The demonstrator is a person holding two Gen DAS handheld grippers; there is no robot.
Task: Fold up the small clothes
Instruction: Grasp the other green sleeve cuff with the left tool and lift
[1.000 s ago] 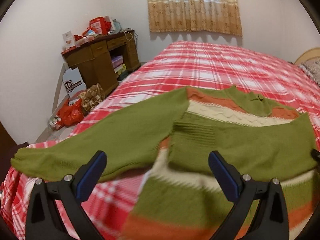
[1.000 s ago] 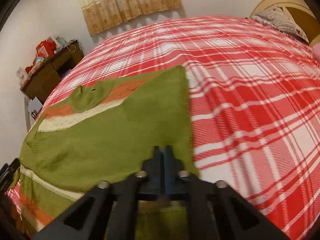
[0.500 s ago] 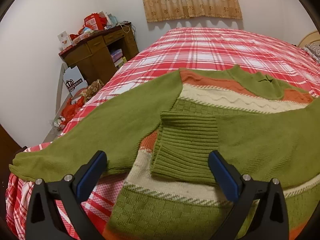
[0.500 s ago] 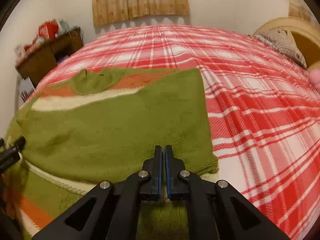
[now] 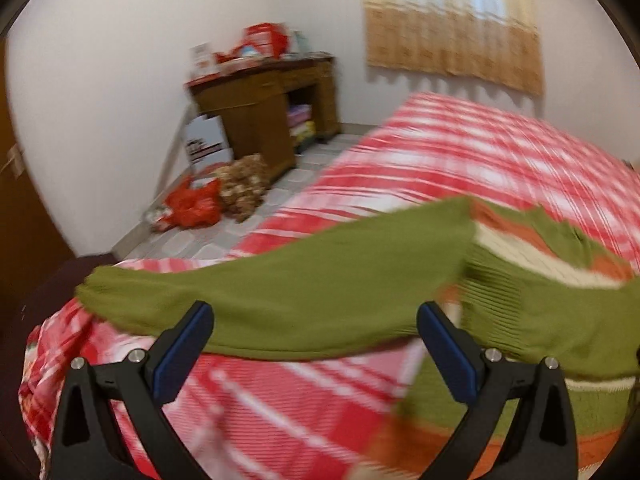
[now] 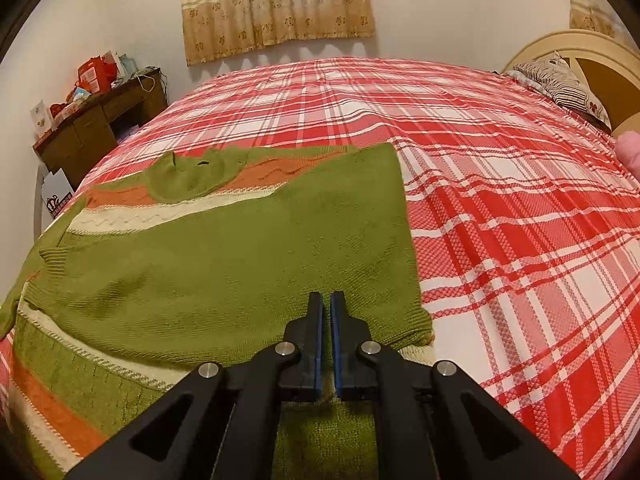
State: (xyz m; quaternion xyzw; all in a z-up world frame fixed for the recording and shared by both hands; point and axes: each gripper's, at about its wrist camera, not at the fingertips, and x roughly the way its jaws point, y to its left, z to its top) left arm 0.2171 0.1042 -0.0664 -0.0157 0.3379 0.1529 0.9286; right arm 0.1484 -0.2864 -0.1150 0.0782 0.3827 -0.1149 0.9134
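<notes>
A green sweater (image 6: 224, 272) with orange and cream stripes lies flat on the red plaid bed (image 6: 500, 200). One sleeve is folded across its chest, and the ribbed cuff (image 5: 500, 280) ends near the left side. The other sleeve (image 5: 280, 292) stretches out to the left, its end near the bed's edge. My left gripper (image 5: 314, 314) hovers open over this sleeve, holding nothing; that view is blurred. My right gripper (image 6: 326, 300) is shut, with only a thin slit between its fingers, low over the sweater's right side near the folded edge. No cloth shows between its pads.
A wooden desk (image 5: 264, 108) with boxes on top stands by the far wall left of the bed. Red and patterned bags (image 5: 192, 204) lie on the floor beside it. A pillow (image 6: 560, 80) and headboard are at the far right. Bare plaid bedspread lies right of the sweater.
My left gripper has swung left, from over the folded cuff to the outstretched sleeve, still open. The right gripper turned a little, then held its place.
</notes>
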